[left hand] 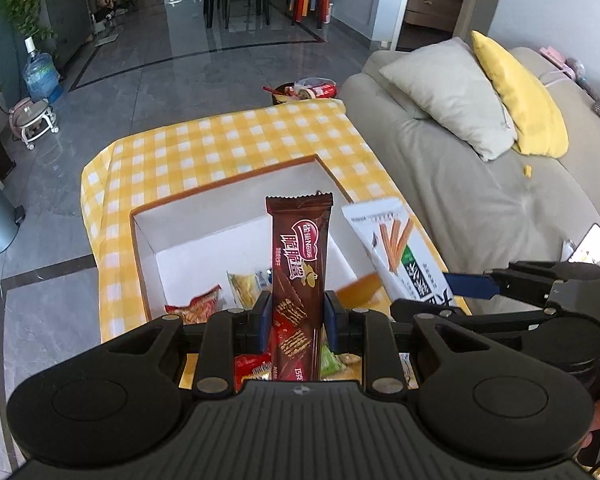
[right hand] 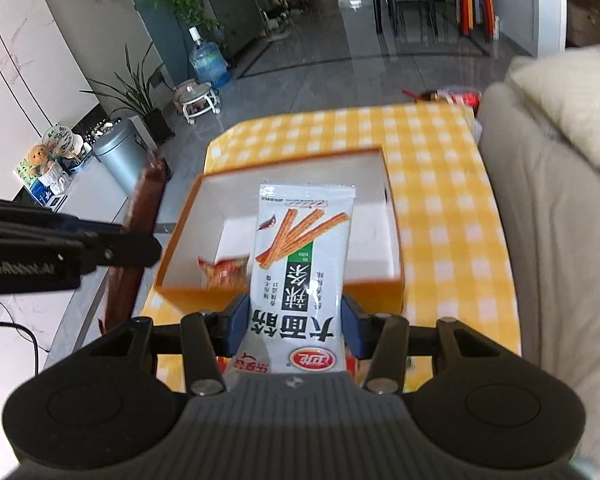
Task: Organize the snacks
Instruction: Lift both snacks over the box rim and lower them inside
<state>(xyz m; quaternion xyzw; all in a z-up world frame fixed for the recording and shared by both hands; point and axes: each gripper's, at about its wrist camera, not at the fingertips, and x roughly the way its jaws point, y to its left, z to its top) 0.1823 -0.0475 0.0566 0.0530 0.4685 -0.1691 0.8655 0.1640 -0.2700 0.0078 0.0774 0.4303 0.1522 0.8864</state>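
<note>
Snacks: a long brown wafer bar is clamped in the left tongs; a white spicy-stick packet is clamped in the right tongs, above the box.

Bright daylight, floor glare, blurred fisheye edges
</note>
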